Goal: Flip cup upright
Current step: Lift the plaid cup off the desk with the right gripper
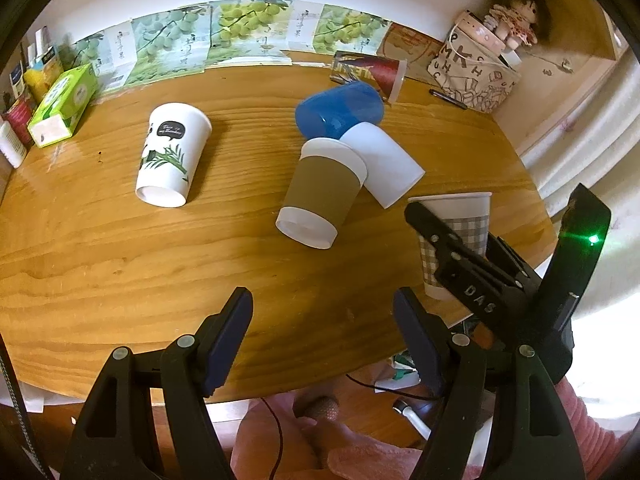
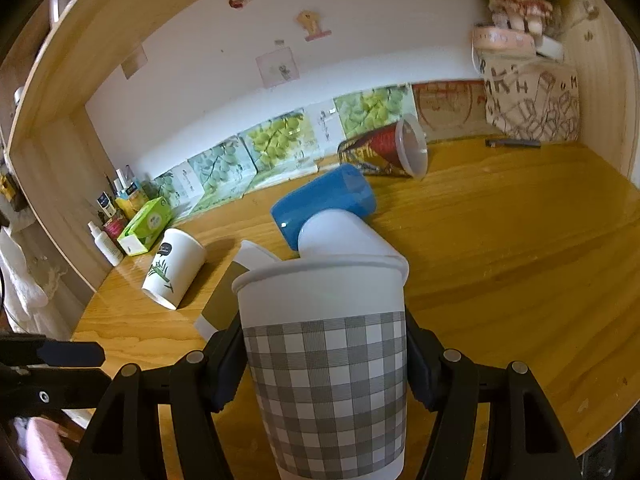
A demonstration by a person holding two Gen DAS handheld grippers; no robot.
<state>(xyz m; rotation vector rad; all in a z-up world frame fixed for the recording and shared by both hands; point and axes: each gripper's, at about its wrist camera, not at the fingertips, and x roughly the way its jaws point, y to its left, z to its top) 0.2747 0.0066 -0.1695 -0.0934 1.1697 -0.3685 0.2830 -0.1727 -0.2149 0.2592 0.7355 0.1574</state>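
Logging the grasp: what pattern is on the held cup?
Grey-and-white gingham check below a plain white band on the paper cup; right wrist view.

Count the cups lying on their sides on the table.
5: leaf-print cup at left, brown-sleeved cup mid-table, plain white cup touching it, blue cup behind, red cup near the wall. None seems hidden.

place: home desk nook | table [image 1: 120,264]: wooden, in alcove | doll [image 1: 516,16] on printed bag [image 1: 472,76] | tissue box [image 1: 64,104] | toiletry bottles [image 2: 105,242] | grape-print cartons [image 1: 240,28] along wall

Two wrist views, shared table [image 1: 120,264]
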